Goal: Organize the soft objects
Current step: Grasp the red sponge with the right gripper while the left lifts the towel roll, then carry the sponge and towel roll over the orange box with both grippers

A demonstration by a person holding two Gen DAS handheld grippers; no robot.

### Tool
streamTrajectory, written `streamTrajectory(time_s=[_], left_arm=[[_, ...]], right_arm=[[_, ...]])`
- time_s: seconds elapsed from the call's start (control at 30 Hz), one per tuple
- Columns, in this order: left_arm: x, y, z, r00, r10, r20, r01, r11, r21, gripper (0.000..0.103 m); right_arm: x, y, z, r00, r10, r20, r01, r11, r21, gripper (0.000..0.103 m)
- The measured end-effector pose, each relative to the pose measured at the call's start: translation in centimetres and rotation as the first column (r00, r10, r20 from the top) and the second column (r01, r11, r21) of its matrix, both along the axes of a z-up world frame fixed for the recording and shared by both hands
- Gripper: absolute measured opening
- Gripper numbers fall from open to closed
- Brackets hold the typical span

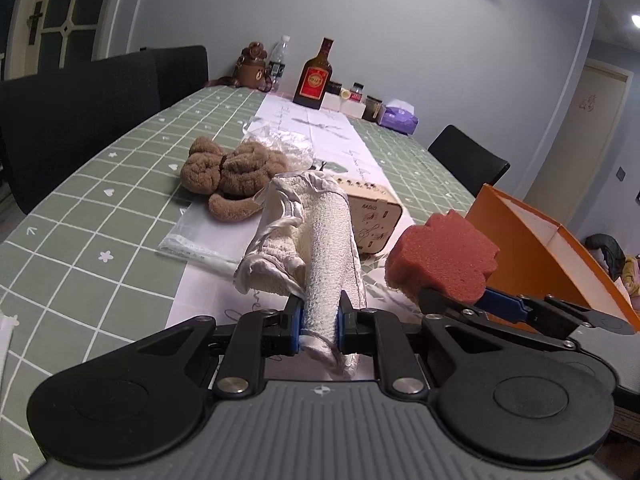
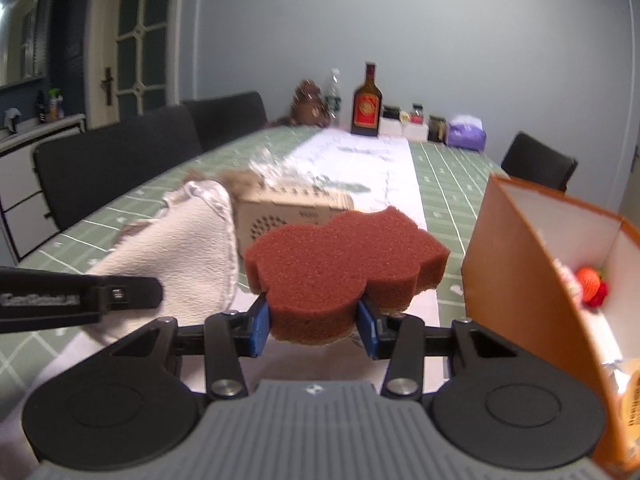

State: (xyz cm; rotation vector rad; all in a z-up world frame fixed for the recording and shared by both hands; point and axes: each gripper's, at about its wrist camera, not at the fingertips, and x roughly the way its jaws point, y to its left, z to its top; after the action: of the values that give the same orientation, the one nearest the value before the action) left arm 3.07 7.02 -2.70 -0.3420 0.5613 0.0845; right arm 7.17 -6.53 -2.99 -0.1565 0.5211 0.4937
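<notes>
Dim, cool indoor light is filling both fisheye views, which are bending walls and door frames at the edges. A ceiling lamp point(image 1: 636, 20) is glaring at the left view's right edge. The right view is looking softer, with motion blur smearing the white towel point(image 2: 188, 248).

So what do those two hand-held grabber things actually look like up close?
Both look alike. The left gripper and right gripper each have a ribbed grey body with a small round emblem, two black linkage arms on silver pivot screws, round black discs on either side, and blue pads lining the black fingers. Blurred white lettering runs along the left gripper's side. No cables or sleeves show.
</notes>
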Motion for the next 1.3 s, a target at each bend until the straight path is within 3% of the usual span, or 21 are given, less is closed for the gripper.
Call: streamTrajectory(time_s=[0.13, 0.37, 0.7, 1.0, 1.3], left_arm=[[-1.4, -0.9, 1.3, 0.999, -0.01, 0.043, 0.01, 1.0, 0.021, 0.018], [-2.3, -2.8, 3.7, 0.995, -0.041, 0.092, 0.039, 0.999, 0.02, 0.018], [0.2, -7.2, 8.6, 0.968, -0.181, 0.174, 0.181, 0.983, 0.015, 0.018], [6.0, -14.6, 10.2, 0.924, -0.358, 0.133, 0.347, 0.933, 0.097, 0.018], [11.8, -20.0, 7.9, 0.899, -0.438, -0.01, 0.437, 0.893, 0.107, 0.018]], right_arm=[[-2.3, -1.0, 1.7, 0.996, 0.073, 0.053, -0.073, 0.997, -0.004, 0.044], [-4.2, -3.2, 4.4, 0.972, 0.219, 0.082, -0.21, 0.972, -0.103, 0.045], [-3.5, -9.3, 9.7, 0.953, 0.285, 0.105, -0.257, 0.941, -0.219, 0.045], [0.0, -15.0, 12.0, 0.962, 0.258, 0.084, -0.203, 0.89, -0.407, 0.045], [5.1, -19.3, 9.3, 0.981, 0.192, -0.016, -0.175, 0.853, -0.491, 0.045]])
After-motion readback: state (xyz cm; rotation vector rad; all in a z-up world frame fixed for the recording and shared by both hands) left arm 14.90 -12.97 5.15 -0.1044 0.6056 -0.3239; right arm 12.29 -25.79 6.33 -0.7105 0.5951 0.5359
